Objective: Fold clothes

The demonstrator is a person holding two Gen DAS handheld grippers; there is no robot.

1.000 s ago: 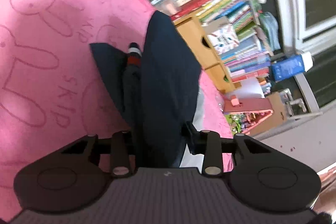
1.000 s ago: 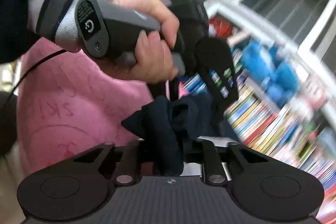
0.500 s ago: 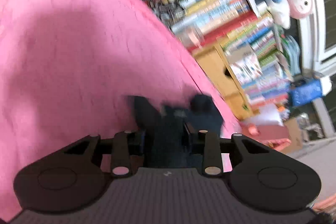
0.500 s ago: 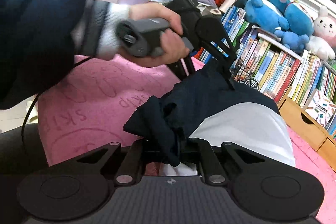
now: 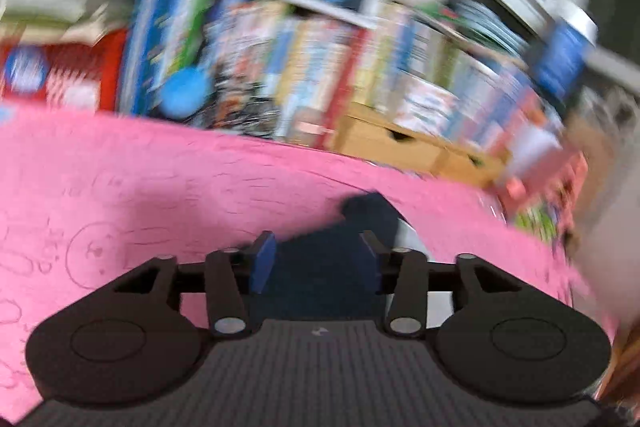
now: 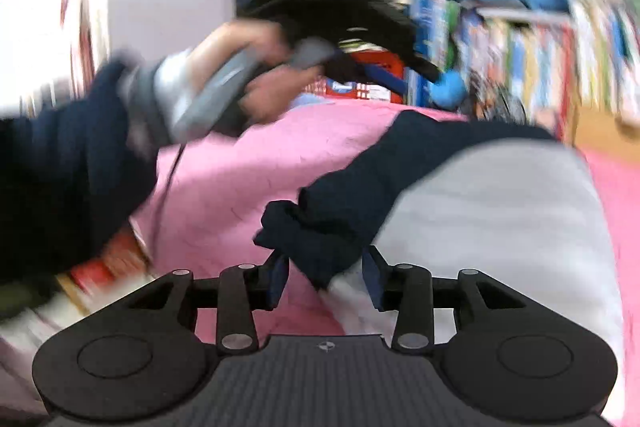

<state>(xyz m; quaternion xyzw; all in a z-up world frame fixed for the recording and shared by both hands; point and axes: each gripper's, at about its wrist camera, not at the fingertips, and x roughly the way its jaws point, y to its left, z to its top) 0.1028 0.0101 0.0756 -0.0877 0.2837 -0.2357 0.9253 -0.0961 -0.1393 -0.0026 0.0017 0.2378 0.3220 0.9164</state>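
Both grippers stand with jaws apart: the left gripper (image 5: 316, 261) over the navy-and-grey cloth garment (image 6: 460, 195) on the pink quilted bedspread (image 5: 160, 183), the right gripper (image 6: 326, 279) around its bunched navy end (blurred, contact unclear). Judging by this, a fold is being laid or re-gripped; next needs a firm pinch on an edge.

The right hand-held gripper (image 6: 325, 277) has its blue-padded fingers (image 6: 278, 277) spread apart, a bunched navy fabric cuff (image 6: 316, 227) lying between them. The navy and grey garment (image 6: 492, 211) lies on a pink quilted bedspread (image 6: 224, 183). Up left, a blurred hand (image 6: 256, 75) in a navy sleeve grips the left hand-held gripper (image 6: 384, 39) before blurred colourful book spines (image 6: 532, 63).
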